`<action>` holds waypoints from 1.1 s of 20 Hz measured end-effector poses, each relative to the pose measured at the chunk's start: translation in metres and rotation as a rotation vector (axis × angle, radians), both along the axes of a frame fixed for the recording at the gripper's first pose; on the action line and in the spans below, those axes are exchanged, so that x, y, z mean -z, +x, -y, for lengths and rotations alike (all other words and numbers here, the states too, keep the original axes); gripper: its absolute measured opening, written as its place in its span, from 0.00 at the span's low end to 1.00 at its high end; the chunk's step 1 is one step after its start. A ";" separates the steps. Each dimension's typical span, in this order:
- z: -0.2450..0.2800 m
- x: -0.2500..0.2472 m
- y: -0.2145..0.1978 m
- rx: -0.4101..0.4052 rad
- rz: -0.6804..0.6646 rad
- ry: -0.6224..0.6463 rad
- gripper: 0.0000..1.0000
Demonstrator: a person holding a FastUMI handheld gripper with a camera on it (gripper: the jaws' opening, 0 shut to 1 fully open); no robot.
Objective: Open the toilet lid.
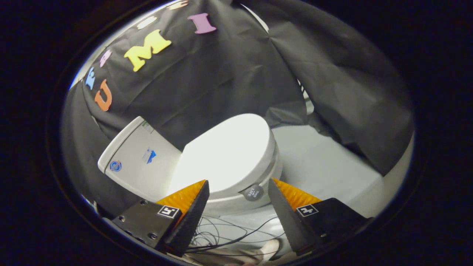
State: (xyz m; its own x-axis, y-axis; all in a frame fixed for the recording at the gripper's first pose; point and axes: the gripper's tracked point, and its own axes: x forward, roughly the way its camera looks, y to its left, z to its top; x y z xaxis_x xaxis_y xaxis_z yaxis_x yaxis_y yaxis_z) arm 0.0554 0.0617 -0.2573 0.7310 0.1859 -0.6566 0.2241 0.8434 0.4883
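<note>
the gripper point(238, 188) is spread wide and grips nothing. the toilet lid point(225, 151) lies closed flat on the toilet bowl point(236, 205), just ahead of and between the fingertips, with the tank point(138, 159) behind it against the black cloth wall point(221, 74). a round dark sticker point(253, 192) sits on the bowl rim near the right finger, and thin black cables point(229, 232) run beneath the gap.

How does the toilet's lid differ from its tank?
The lid is rounded and lies shut, flat over the bowl; the tank is boxy and stands upright behind it. The lid's top is plain and brightly lit; the tank's face carries small blue stickers and looks greyer. The lid sits just ahead of the open gripper, between its fingers; the tank lies off beyond one finger. Both are white, glossy parts of one toilet.
</note>
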 end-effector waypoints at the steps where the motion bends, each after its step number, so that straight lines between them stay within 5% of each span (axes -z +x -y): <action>1: -0.001 0.007 0.000 0.010 -0.010 0.023 1.00; 22: -0.013 0.089 0.016 0.137 -0.143 0.392 0.92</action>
